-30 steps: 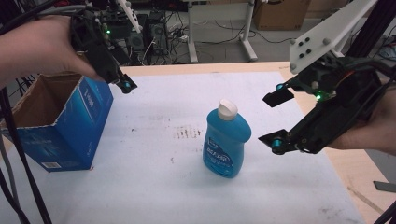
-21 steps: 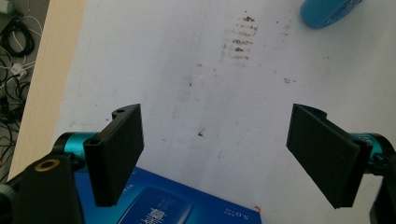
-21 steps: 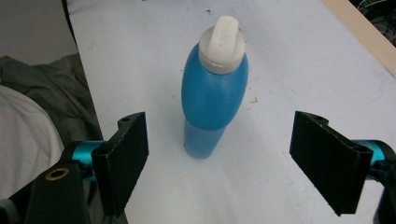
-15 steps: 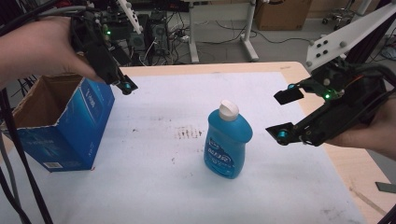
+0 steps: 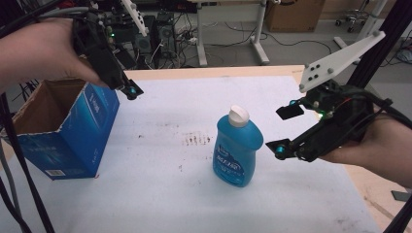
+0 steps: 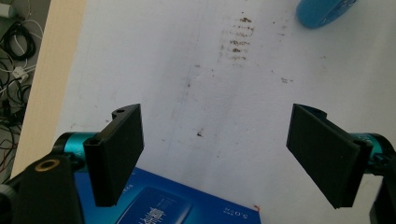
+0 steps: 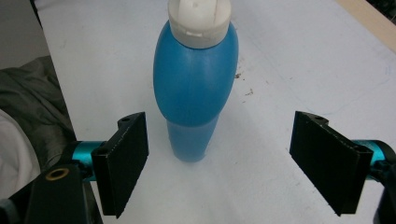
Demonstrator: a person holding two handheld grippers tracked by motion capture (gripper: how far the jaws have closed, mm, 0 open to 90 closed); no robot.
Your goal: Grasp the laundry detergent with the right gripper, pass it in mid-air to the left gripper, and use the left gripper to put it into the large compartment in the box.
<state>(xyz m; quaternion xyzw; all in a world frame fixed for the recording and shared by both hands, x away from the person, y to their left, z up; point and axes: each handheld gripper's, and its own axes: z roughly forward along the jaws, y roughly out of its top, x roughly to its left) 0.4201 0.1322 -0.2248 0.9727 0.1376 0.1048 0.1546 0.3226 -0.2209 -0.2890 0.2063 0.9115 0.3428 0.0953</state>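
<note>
With its jaws spread wide, the right hand-held gripper (image 5: 287, 132) should be centred on the upright blue bottle (image 5: 236, 148) mid-worktop (image 5: 160, 194) and closed below the cap, while the left hand-held gripper (image 5: 127, 87) is held open above the box (image 5: 63, 131)

Premises: a laboratory or engineering workroom, not a domestic space. The work surface is a wooden table (image 5: 204, 73) covered by a white sheet (image 5: 160, 194) that carries brown stains ahead of the left gripper's fingers (image 6: 116, 154). Beyond the table's far edge, well past both sets of fingers, the grey floor carries loose black cables (image 5: 291, 39), the white legs of a desk (image 5: 260, 34) and electronic equipment with green indicator lights (image 5: 111, 35). A cardboard box (image 5: 291, 12) stands on the floor further back, with a castor chair base (image 5: 352, 19) nearby. Black frame struts (image 5: 384, 34) rise at the right side.
</note>
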